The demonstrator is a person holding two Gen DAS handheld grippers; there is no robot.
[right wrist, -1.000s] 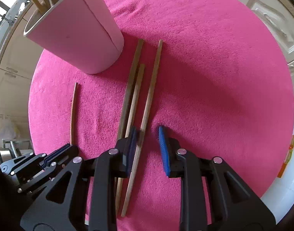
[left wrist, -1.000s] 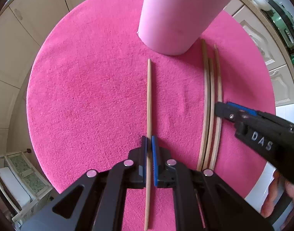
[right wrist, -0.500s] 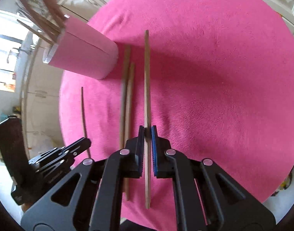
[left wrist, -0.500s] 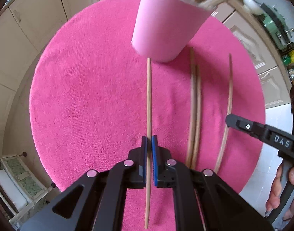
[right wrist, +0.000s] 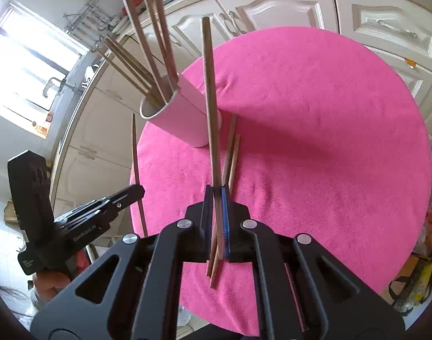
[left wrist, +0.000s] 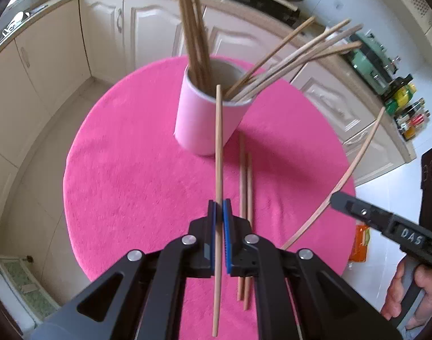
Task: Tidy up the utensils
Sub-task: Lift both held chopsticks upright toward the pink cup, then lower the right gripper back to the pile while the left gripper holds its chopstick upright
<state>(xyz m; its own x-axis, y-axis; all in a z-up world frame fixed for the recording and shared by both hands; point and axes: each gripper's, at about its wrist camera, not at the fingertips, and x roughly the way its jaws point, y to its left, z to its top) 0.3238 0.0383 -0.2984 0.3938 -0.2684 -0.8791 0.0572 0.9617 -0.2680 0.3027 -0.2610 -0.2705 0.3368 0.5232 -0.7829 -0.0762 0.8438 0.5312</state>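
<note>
A cup (left wrist: 207,121) stood on the round mat (left wrist: 125,170), toward twelve o'clock from the left gripper (left wrist: 219,212), with many chopsticks (left wrist: 191,28) in it. Two loose chopsticks (left wrist: 245,187) lay side by side on the mat at the cup's five o'clock. Cabinets (left wrist: 108,28) stood behind the mat.
</note>
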